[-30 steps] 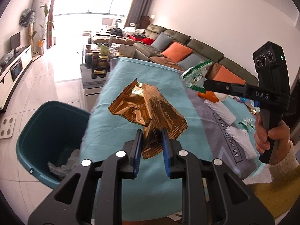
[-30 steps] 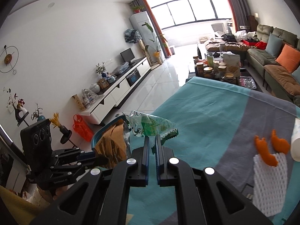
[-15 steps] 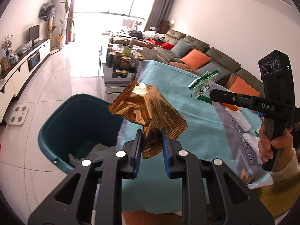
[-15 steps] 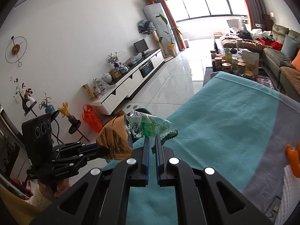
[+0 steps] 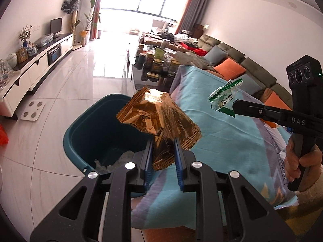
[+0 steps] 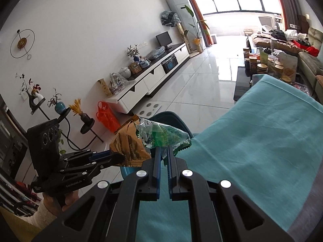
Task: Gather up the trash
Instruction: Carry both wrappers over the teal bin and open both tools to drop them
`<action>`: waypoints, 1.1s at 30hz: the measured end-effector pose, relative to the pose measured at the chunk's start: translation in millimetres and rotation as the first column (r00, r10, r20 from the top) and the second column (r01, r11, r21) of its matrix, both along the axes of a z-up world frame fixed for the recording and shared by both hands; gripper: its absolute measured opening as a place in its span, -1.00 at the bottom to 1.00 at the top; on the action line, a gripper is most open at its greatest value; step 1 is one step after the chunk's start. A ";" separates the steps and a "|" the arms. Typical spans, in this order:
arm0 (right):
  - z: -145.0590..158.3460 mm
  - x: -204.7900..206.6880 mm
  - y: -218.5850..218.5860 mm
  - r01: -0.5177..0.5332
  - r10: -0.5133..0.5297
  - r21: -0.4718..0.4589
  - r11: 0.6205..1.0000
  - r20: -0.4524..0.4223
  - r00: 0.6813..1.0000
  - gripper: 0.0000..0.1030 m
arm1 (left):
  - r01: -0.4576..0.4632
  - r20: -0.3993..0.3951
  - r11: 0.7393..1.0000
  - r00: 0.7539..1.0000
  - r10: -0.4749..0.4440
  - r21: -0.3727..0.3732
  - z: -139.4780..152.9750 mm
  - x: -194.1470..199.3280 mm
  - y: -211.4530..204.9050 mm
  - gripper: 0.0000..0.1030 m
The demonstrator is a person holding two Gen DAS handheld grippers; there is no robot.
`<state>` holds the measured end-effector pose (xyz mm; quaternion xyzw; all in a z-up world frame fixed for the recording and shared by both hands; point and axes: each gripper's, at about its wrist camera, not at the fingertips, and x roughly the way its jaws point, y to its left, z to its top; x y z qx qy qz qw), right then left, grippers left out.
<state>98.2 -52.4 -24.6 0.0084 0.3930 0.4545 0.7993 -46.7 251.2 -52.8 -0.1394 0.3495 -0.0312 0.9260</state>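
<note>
My left gripper (image 5: 163, 141) is shut on a crumpled golden-brown snack wrapper (image 5: 159, 117), held in the air at the table's left edge, over the near rim of the teal bin (image 5: 88, 125). The bin stands on the floor and holds crumpled white paper (image 5: 121, 159). My right gripper (image 6: 164, 151) is shut on a green and clear wrapper (image 6: 161, 135), above the table edge. In the left wrist view that green wrapper (image 5: 224, 98) hangs to the right of the brown one. In the right wrist view the brown wrapper (image 6: 129, 145) and left gripper (image 6: 113, 158) sit just left, mostly hiding the bin (image 6: 171, 119).
A teal and grey cloth (image 5: 222, 133) covers the table. A low coffee table crowded with jars (image 5: 155, 64) stands beyond it, a long sofa (image 5: 232, 60) on the right, a white TV cabinet (image 5: 36, 68) on the left. A white scale (image 5: 33, 111) lies on the tiled floor.
Both grippers have moved left across the table toward the bin, each keeping its wrapper. The bin has come nearer to the middle of the left wrist view.
</note>
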 end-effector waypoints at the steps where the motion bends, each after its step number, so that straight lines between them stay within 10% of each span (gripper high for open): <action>1: 0.2 0.2 2.8 -0.004 0.004 0.000 1.000 -0.002 1.000 -0.90 | -0.004 -0.002 1.000 1.000 0.004 -0.002 -0.7 0.1 1.4 -0.60; 33: -35.6 21.7 97.2 -0.085 0.079 -0.136 0.987 -0.049 0.996 -0.90 | -0.122 -0.131 0.993 0.984 0.121 -0.001 -46.4 35.9 29.9 -0.60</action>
